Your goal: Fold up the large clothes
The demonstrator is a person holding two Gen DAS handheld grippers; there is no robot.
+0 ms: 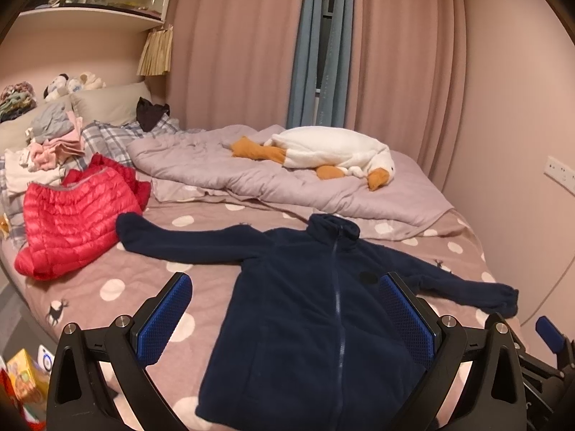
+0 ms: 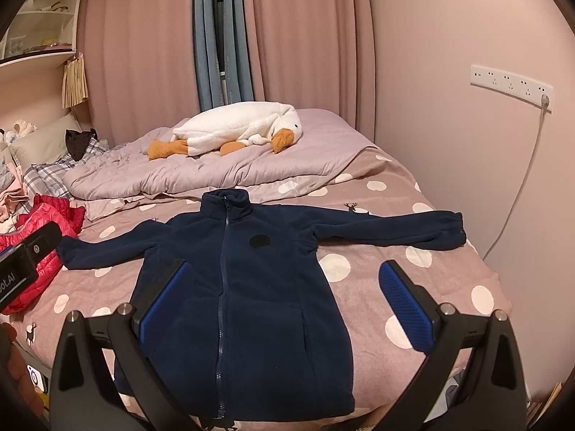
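Fleece jacket (image 1: 305,309), navy, zipped to the collar, laid front-up on the near half of the bed (image 1: 118,280); both sleeves spread straight out to the sides, hem toward the bed's near edge. Judged spread flat so a first fold can begin; no fold made yet

Left gripper (image 1: 284,319): jaws wide apart, holding nothing, hovering above the jacket's lower body, blue pads (image 1: 161,323) facing inward

Right gripper (image 2: 284,309): jaws likewise wide, empty, poised over the jacket's hem side; likely readied for a sleeve or side edge

Red puffer jacket (image 1: 72,219): bunched at the bed's left, just beside the navy left-hand sleeve end, apart from it; probably awaiting its turn

Quilt (image 1: 251,176): lilac, pushed back toward the curtains, leaving working room

Goose plush (image 1: 334,154): lying on the quilt, well clear of the jacket

Clothes pile (image 1: 50,143): mixed pale garments near the pillows, unfolded
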